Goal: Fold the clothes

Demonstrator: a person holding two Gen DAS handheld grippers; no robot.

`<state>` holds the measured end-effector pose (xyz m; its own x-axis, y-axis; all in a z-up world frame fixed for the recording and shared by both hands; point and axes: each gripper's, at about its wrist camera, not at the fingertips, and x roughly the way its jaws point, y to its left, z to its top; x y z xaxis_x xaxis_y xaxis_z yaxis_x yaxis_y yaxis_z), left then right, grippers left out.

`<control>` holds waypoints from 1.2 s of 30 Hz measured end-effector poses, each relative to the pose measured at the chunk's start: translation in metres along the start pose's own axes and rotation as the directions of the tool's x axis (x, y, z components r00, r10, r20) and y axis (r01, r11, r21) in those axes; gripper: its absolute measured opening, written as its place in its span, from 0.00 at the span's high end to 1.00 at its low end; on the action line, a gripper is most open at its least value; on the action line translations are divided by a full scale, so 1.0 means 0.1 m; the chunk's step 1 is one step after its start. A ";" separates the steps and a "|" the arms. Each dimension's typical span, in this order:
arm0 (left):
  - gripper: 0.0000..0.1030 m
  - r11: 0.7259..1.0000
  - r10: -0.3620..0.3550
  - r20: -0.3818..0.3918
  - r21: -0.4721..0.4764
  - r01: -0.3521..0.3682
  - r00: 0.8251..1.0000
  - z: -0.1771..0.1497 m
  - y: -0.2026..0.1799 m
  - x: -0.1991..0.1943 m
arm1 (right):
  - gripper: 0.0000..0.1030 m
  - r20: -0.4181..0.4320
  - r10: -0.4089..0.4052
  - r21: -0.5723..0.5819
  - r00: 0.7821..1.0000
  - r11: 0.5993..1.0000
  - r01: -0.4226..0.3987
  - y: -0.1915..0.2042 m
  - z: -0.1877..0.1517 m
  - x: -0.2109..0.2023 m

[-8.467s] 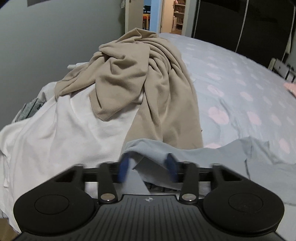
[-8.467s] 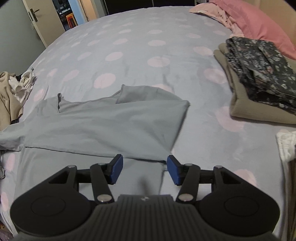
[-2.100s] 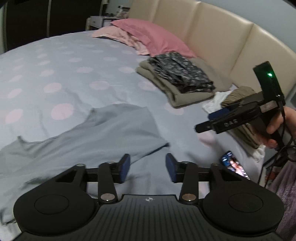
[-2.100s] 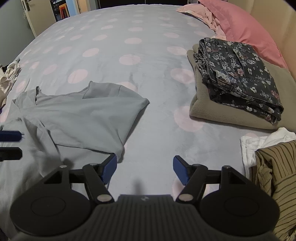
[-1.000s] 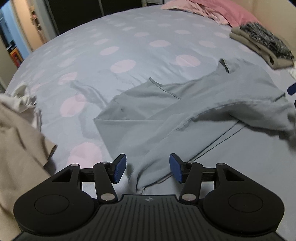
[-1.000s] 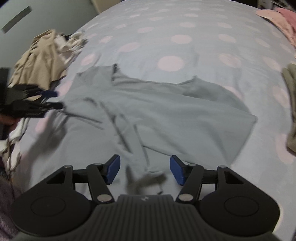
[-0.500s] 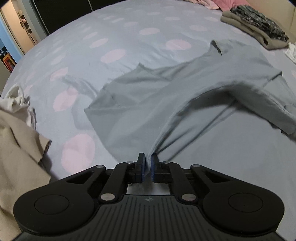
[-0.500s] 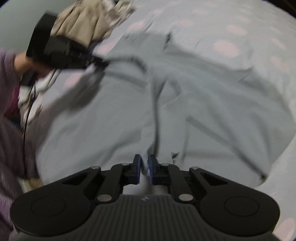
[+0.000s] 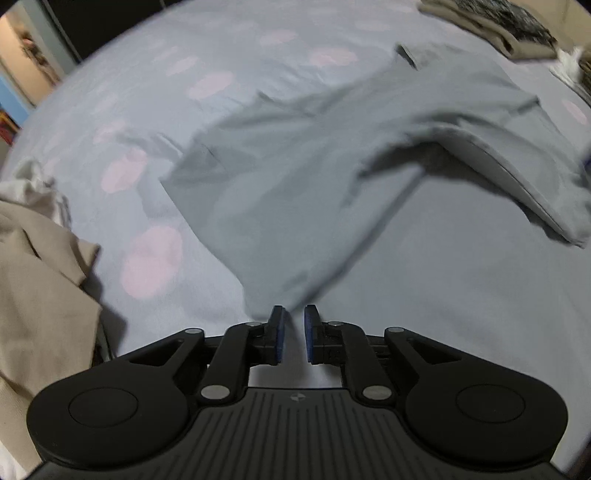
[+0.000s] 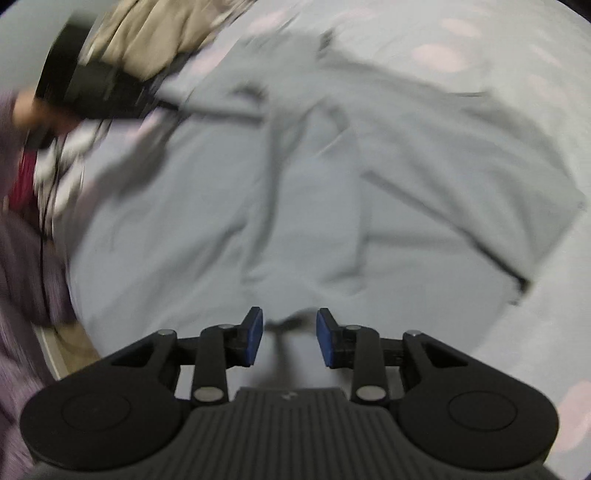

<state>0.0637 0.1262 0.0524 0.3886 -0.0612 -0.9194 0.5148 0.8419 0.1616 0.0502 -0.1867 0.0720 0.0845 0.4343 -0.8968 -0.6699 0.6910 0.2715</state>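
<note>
Shirt (image 9: 332,177): grey, thin and limp, we judge; it sags between holds, spread on the dotted bedspread (image 9: 155,96).
Hold: we favour hems and corners.
Left gripper (image 9: 293,332): jaws opening, narrow gap, a shirt corner just ahead; grip unclear.
Right gripper (image 10: 290,338): jaws opening, cloth edge between, not pinched.

1. Open bedspread (image 9: 461,295) lies to the right of the left gripper (image 9: 293,332), with nothing on it.
2. A beige clothes pile (image 9: 33,288) crowds the left edge, near that gripper.
3. The grey shirt (image 9: 295,177) spreads across the middle, 1 fold raised at right.
4. Folded stack (image 9: 517,33) occupies the far right corner.
5. Beside the right gripper (image 10: 290,338), bare bedspread at right is free.
</note>
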 end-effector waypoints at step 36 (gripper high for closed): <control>0.99 0.773 0.079 0.223 -0.629 0.082 0.972 0.51 1.22 0.53 | 0.97 0.081 -0.208 0.237 0.975 0.954 0.184 -0.64 0.37 -0.40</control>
<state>0.1864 0.1984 0.0413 0.5884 -0.1127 -0.8007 -0.0512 0.9831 -0.1760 0.1167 -0.2269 0.1035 0.2813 0.3260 -0.9026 -0.4490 0.8759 0.1765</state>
